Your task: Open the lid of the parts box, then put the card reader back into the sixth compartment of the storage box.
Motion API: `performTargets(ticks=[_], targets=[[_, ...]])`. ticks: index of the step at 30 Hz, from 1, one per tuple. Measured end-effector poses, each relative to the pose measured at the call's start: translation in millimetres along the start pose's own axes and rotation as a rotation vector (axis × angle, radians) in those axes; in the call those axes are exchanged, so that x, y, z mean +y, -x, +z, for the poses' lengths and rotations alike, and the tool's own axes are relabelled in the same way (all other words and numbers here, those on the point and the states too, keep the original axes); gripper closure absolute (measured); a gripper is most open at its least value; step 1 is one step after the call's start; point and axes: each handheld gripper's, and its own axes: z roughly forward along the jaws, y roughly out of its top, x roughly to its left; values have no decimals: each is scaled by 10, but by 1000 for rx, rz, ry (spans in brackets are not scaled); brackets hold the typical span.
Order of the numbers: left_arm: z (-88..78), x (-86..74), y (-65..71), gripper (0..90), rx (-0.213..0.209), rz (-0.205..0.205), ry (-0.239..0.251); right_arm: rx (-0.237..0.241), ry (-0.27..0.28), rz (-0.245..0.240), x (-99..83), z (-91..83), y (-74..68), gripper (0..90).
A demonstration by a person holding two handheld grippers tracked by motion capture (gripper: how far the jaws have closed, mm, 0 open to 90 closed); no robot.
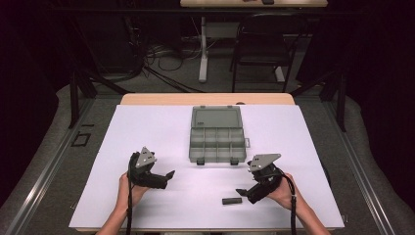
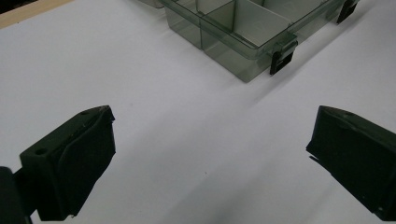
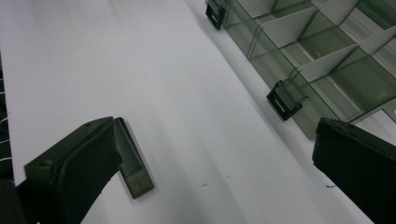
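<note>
A small dark bar [image 1: 232, 200] lies flat on the white mat [image 1: 147, 127], nearer the person than the open box [image 1: 217, 134], its long axis crosswise, just left of the right gripper [image 1: 243, 192], far from the left gripper [image 1: 168, 175]; both grippers gape wide, empty.

Organizer box [image 1: 217, 134] mid-table; small bar [image 1: 232, 200], maybe divider, nearer, right
</note>
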Motion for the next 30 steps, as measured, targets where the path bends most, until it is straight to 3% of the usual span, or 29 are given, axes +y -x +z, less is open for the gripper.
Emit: performTargets(ticks=[9, 21, 30], targets=[[-2, -11, -14, 0, -3, 11, -1, 38, -32, -53, 73, 13, -32, 0], [45, 1, -53, 0, -25, 13, 2, 68, -64, -64, 103, 62, -53, 0], [50, 3, -47, 0, -20, 10, 2, 90, -104, -113, 118, 73, -89, 6]])
